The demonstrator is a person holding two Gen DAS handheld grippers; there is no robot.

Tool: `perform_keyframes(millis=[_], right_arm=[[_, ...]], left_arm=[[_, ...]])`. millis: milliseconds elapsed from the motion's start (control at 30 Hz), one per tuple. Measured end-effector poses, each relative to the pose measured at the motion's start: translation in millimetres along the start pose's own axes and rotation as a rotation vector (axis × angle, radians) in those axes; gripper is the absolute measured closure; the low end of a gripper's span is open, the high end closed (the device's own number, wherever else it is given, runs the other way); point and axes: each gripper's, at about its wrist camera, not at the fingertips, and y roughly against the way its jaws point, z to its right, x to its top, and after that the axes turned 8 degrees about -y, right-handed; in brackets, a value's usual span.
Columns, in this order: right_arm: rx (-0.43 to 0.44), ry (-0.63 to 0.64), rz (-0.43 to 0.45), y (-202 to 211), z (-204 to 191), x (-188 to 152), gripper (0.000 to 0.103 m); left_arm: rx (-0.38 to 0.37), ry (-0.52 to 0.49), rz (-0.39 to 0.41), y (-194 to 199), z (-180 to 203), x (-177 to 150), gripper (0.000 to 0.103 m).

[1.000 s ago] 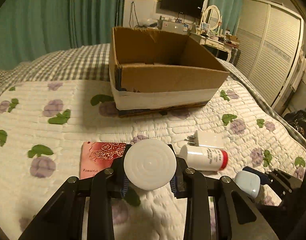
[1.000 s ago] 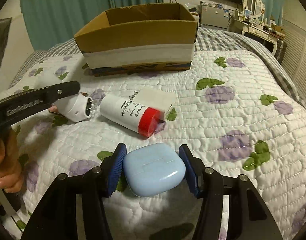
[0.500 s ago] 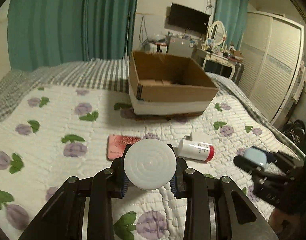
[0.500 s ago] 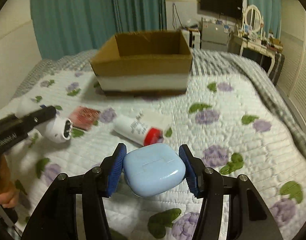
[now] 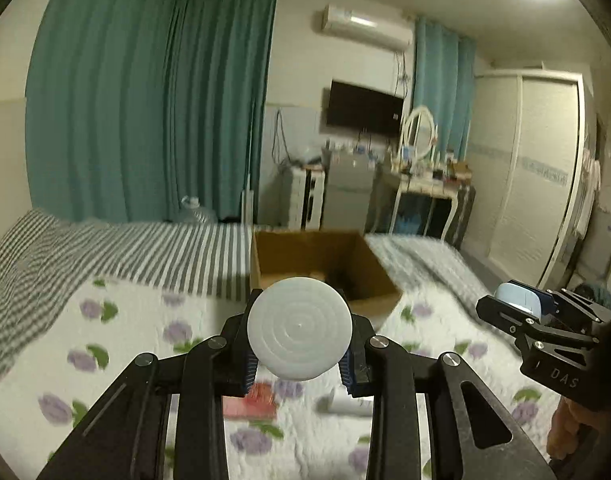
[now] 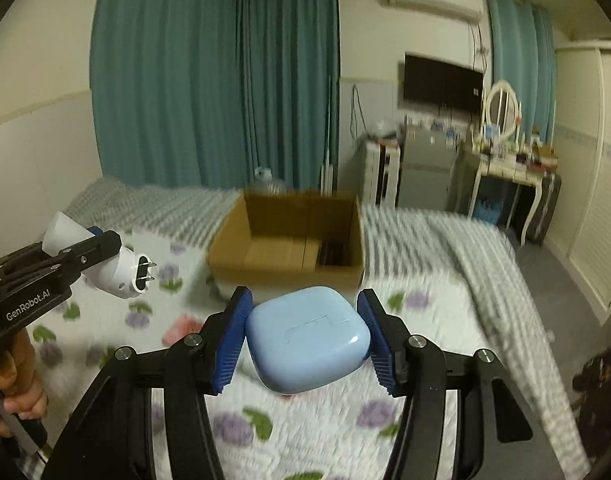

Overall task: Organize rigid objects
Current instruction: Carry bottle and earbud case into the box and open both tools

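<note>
A bed [image 6: 445, 264] carries everything, spread with a white quilt [image 5: 117, 364] printed with purple flowers over a grey-and-white checked blanket [image 5: 105, 248]. On it lie an open cardboard box [image 6: 289, 248], a red patterned card [image 5: 257, 400] and a white bottle [image 5: 351, 402] (both blurred).

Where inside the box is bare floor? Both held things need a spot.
The cardboard box has bare floor across its left and middle, bordered by the left and far walls. Its right corner is taken by a dark object.

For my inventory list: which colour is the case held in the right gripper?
Light blue case, clearest in the right wrist view.
</note>
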Motion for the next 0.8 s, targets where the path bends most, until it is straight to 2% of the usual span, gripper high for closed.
perform_keyframes(millis=[300,500,800], right_arm=[[0.036,0.05,0.161,16.8,-9.7,72.2,0.048],[0.085,0.046,0.191,2.4,-19.8,102.9,0.048],[0.076,0.069,0.247,-37.1,-31.9,138.6,0.048]], left_arm=[[0.005,-0.034,0.104,-4.6,-1.7,56.1,0.071],[0.05,-0.001,0.168,-22.0,-11.2,80.2,0.071],[0.04,-0.002,0.191,-69.4,-22.4,105.2,0.071]])
